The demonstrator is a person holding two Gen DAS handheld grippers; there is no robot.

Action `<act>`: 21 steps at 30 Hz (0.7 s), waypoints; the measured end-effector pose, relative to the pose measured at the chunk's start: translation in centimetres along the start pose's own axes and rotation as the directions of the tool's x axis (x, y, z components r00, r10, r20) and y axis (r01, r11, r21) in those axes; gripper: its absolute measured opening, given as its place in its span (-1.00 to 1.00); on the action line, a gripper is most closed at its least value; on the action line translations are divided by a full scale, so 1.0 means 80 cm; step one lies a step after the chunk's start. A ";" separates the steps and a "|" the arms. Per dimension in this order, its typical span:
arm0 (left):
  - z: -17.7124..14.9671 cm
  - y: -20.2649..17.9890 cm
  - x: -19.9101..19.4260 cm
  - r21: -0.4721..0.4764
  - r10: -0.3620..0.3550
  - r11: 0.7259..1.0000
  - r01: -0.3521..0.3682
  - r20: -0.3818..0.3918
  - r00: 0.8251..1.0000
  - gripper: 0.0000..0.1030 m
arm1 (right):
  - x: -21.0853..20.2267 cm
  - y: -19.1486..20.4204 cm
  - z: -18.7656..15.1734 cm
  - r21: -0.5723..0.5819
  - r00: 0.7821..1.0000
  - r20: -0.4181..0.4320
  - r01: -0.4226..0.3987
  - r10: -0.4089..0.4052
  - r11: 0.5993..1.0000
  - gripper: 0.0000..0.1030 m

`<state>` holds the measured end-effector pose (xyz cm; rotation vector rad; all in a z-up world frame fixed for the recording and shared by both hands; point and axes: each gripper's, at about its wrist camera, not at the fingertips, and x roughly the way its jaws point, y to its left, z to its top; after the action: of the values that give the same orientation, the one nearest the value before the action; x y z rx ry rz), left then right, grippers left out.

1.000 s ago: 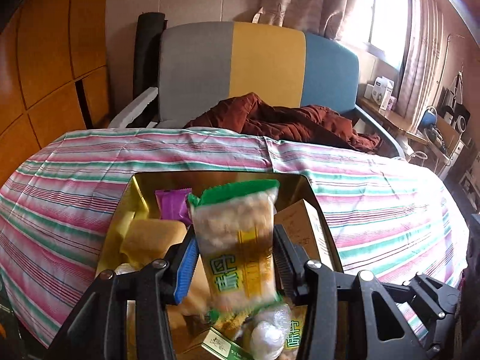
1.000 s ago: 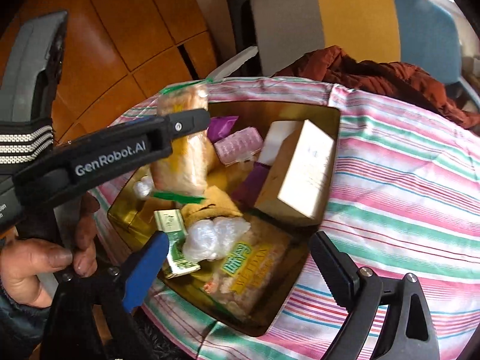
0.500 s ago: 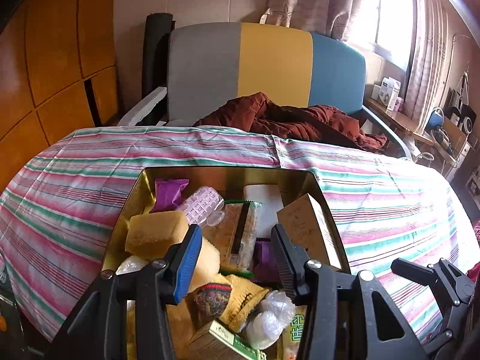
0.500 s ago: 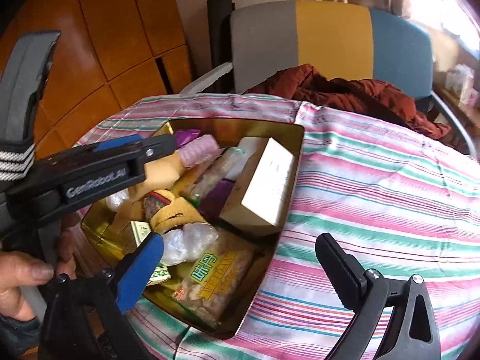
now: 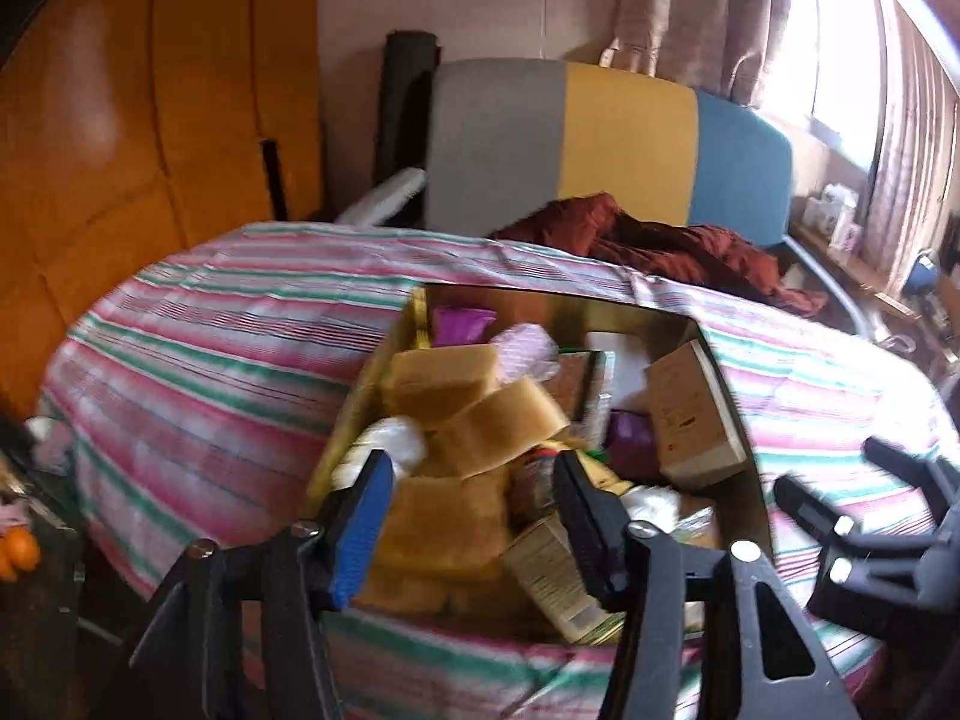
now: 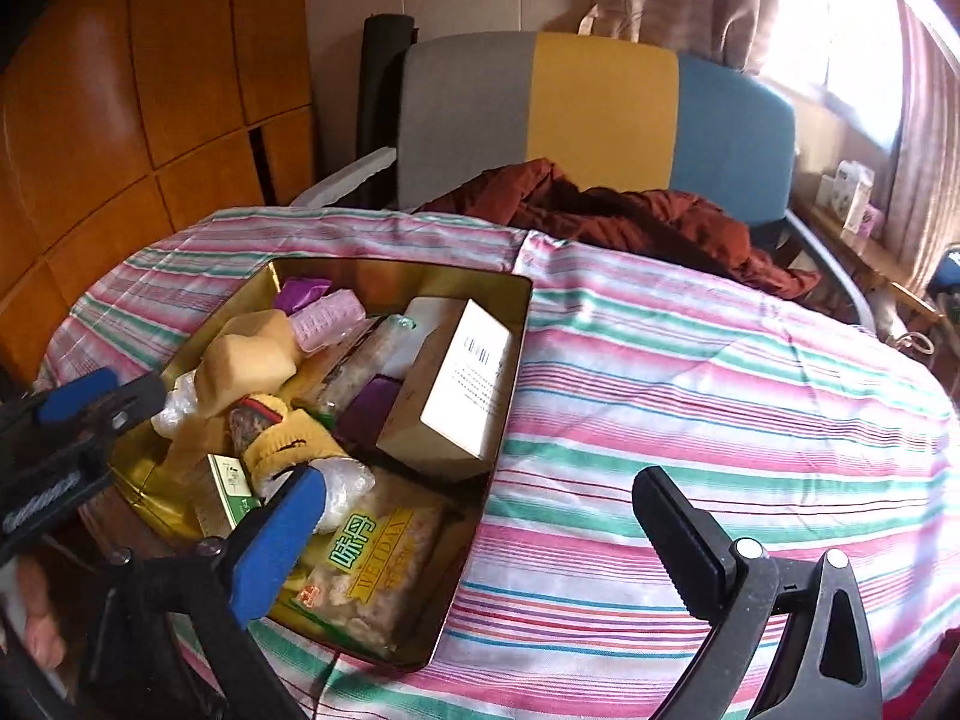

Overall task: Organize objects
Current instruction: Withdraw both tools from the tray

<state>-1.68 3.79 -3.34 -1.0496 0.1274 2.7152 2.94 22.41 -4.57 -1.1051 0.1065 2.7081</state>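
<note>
Gold metal tin (image 6: 510, 324) sits on the striped cloth (image 6: 720, 372), filled close to its rim. Inside it: tan sponge blocks (image 5: 444, 381) at the left side, a purple packet (image 5: 459, 324) and a pink ribbed roll (image 6: 327, 315) at the far end, a brown carton (image 6: 456, 384) leaning on the right wall, a snack bag (image 6: 366, 570) with green lettering flat at the near end, a green box (image 6: 228, 489) near the left corner, a clear wrap bundle (image 6: 345, 486) beside the bag, and a yellow knitted piece (image 6: 282, 444) in the middle. A second snack bag (image 6: 360, 360) lies on its edge between the roll and the carton.

My left gripper (image 5: 474, 510) hangs over the tin's near left corner, its jaws opening, with nothing between them; sponge blocks show in the gap below. My right gripper (image 6: 480, 516) is spread as wide as it goes, empty, over the tin's near right wall and the cloth.

The right view alone shows the flat snack bag and the carton's printed white face. The left view is blurred, and alone shows an orange thing (image 5: 18, 552) well left of the tin, off the cloth. A chair (image 6: 600, 108) with a rust-red garment (image 6: 630, 222) stands beyond the tin.
</note>
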 end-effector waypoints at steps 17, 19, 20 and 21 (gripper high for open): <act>-0.002 0.022 -0.044 -0.092 0.084 0.993 -0.078 0.058 0.995 0.49 | -0.017 0.022 0.012 0.027 0.999 0.041 -0.032 0.030 0.999 0.99; -0.001 0.031 -0.040 -0.123 0.075 0.990 -0.069 0.040 0.996 0.49 | -0.017 0.026 0.018 0.038 0.998 0.054 -0.020 0.018 0.999 0.99; -0.001 0.036 -0.037 -0.134 0.079 0.988 -0.074 0.026 0.997 0.49 | -0.017 0.028 0.020 0.041 0.998 0.059 -0.015 0.012 0.999 0.99; -0.001 0.039 -0.034 -0.137 0.084 0.987 -0.082 0.013 0.996 0.48 | -0.017 0.030 0.022 0.045 0.998 0.064 -0.012 0.009 0.999 0.99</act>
<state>-0.42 0.26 -1.60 -1.0776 -0.0185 2.8426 2.17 20.06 -2.37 -1.0077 0.1626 2.7326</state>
